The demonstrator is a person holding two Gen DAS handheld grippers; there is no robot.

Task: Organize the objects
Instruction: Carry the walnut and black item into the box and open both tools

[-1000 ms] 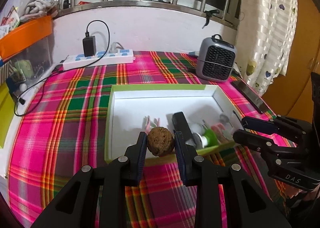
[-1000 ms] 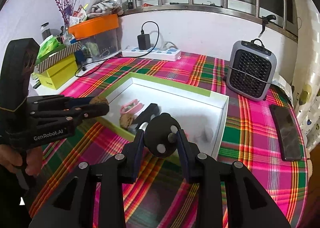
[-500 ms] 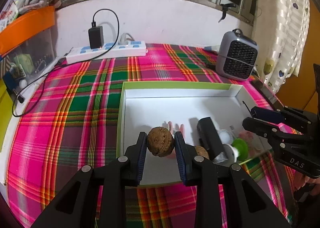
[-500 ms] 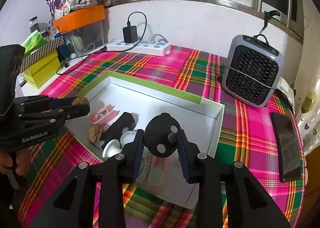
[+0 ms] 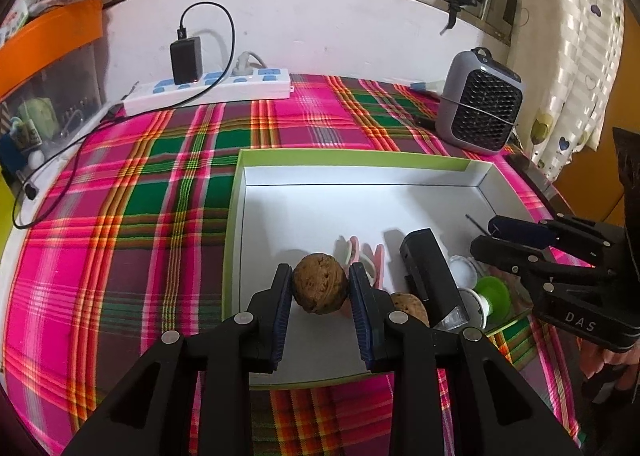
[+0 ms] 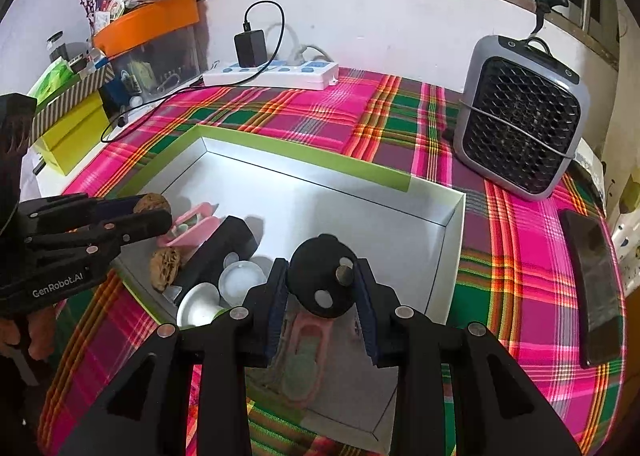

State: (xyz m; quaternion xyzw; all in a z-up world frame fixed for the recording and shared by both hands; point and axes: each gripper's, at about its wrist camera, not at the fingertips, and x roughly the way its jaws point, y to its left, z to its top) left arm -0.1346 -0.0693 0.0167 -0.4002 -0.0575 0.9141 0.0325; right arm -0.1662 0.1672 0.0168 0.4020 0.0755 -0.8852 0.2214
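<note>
- Plaid tabletop [image 5: 120, 216] in pink, green and orange runs up to a white wall under a barred window; a white power strip [image 5: 208, 90] with a black charger plugged in lies along the wall, a grey fan heater [image 6: 520, 116] sits at the right, a dark phone [image 6: 596, 292] lies flat near the right edge.
- White box [image 5: 352, 166] with a green rim sits mid-tabletop, open on top.
- Inside the box, toward its near side: a black block [image 5: 430, 276], a pink clip [image 6: 192, 230], a second walnut [image 6: 166, 268] touching the black block, white round lids [image 6: 240, 278], a green-and-white cap [image 5: 490, 298].
- Left hand-held gripper [image 5: 320, 292]: narrowly parted, clamped on a walnut [image 5: 319, 288], held over the near-left part of the box floor, just beside the pink clip.
- Right hand-held gripper [image 6: 322, 288]: narrowly parted, clamped on a black round knob [image 6: 320, 282] with metal studs, held over the near part of the box, above a pink item lying on the floor there.
- The two hand-held grippers sit near each other, not touching.
</note>
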